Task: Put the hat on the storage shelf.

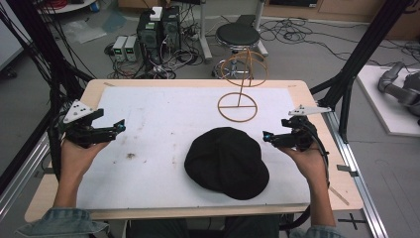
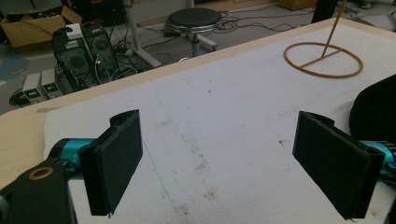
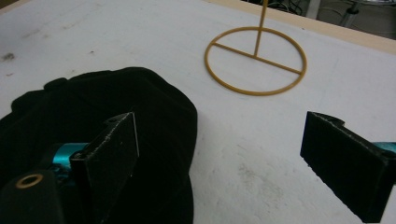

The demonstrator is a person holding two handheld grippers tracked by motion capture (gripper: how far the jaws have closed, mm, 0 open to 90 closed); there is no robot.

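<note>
Cap (image 1: 227,162), black and soft, lies flat on the white mat (image 1: 148,119) that covers the wooden table (image 1: 317,114); it serves as the reference for all positions below. Stand (image 1: 239,94), a thin yellow-brown wire frame, sits on the mat just beyond the cap on the far side, apart from it; its flat ring base with a cross bar rests on the mat, and an upright stem carries a set of crossed hoops at the top. Left gripper (image 1: 119,128) is held over the mat well to the left of the cap, with its jaws pointing toward the cap. In the left gripper view the jaws stand wide apart with bare, stained mat between them and nothing held; the cap edge (image 2: 376,112) appears at the right and the stand base (image 2: 323,59) beyond it. Right gripper (image 1: 267,136) is held just beside the cap's right edge, jaws pointing toward it. In the right gripper view the jaws are also spread wide and hold nothing; the left-hand pad overlaps the cap (image 3: 107,116) in the picture, though contact cannot be confirmed, and the stand base (image 3: 255,60) lies ahead. Stool (image 1: 237,35) stands on the floor beyond the table.
</note>
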